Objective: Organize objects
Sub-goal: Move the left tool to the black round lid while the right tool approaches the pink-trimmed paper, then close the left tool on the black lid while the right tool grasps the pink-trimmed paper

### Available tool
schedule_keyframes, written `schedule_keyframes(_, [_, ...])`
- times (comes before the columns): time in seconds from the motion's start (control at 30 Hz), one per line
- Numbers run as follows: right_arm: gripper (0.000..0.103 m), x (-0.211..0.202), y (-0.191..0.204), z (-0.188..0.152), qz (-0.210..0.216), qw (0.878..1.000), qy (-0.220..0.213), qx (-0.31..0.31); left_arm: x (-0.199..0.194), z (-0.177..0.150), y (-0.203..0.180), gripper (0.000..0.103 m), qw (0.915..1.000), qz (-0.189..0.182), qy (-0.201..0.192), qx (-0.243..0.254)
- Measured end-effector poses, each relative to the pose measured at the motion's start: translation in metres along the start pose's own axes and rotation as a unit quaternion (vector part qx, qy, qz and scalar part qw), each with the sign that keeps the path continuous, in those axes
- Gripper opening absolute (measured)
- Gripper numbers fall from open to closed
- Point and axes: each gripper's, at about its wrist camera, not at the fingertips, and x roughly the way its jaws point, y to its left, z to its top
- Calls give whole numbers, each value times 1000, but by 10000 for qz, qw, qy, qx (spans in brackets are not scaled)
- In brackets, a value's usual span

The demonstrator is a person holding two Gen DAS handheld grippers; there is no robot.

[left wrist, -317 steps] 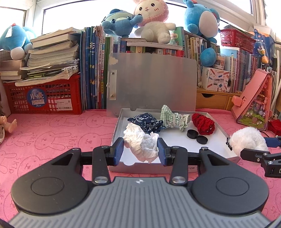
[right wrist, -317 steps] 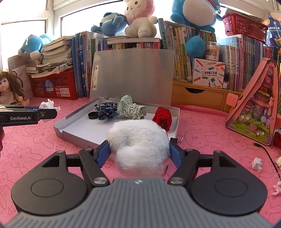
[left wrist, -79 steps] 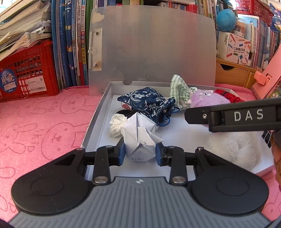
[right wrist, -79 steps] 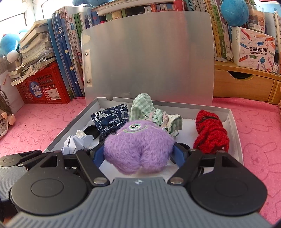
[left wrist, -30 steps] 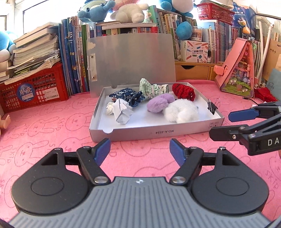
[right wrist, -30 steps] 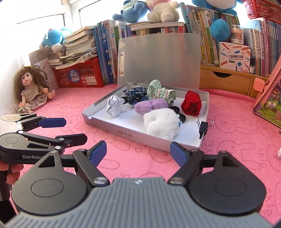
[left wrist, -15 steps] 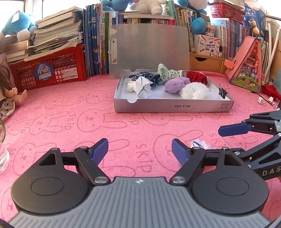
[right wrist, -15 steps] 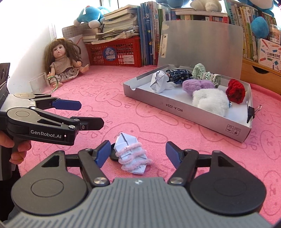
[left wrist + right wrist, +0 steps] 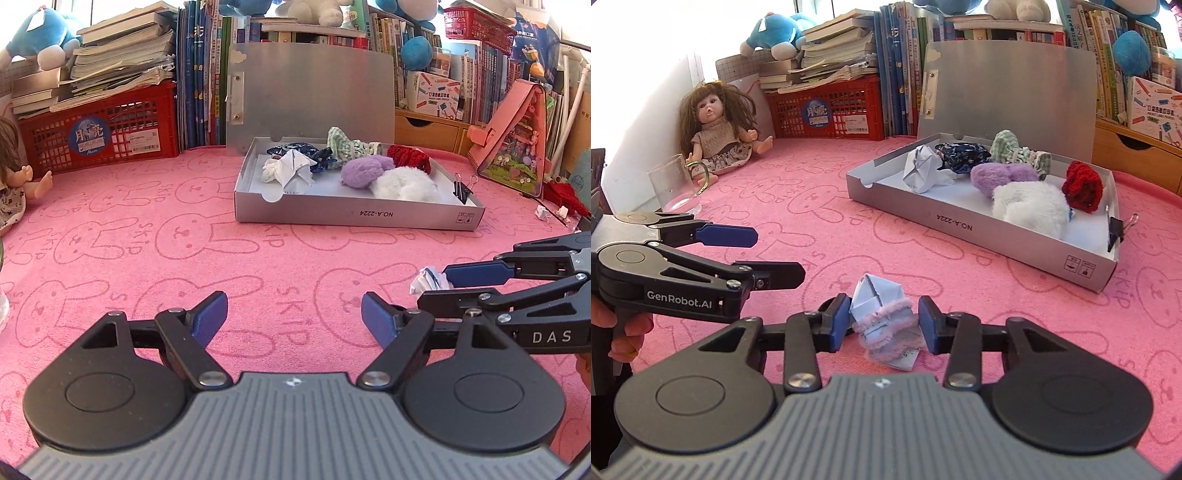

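right fingers (image 9: 882, 323) closing round the paper wad (image 9: 884, 321) | left fingers (image 9: 293, 317) apart, empty | squeeze off-centre and your wad pops out, bottom middle

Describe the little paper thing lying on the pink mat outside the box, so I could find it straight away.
Start at the grey box on the pink bunny mat, then come toward the camera to the right gripper, whose jaws are closing. Between them lies the folded paper piece. Unlike the paper in the box, it has a fuzzy pink strand wrapped around it.
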Motion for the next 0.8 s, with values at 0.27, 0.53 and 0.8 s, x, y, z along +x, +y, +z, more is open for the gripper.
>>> schedule_keyframes(0.27, [46,-23,-27,-6,-801,9955,-58,498,0,-8,-26,83,9993,-337,-22,158])
schedule_keyframes(0.53, [52,-28,-31,-25,-1208,9914,-67,498,20,-16,-52,83,9987,-418,72,280])
schedule_keyframes(0.8, [72,-23,-23,-37,-1491,9887,-131,117,28,-19,-61,80,9989,-194,0,423])
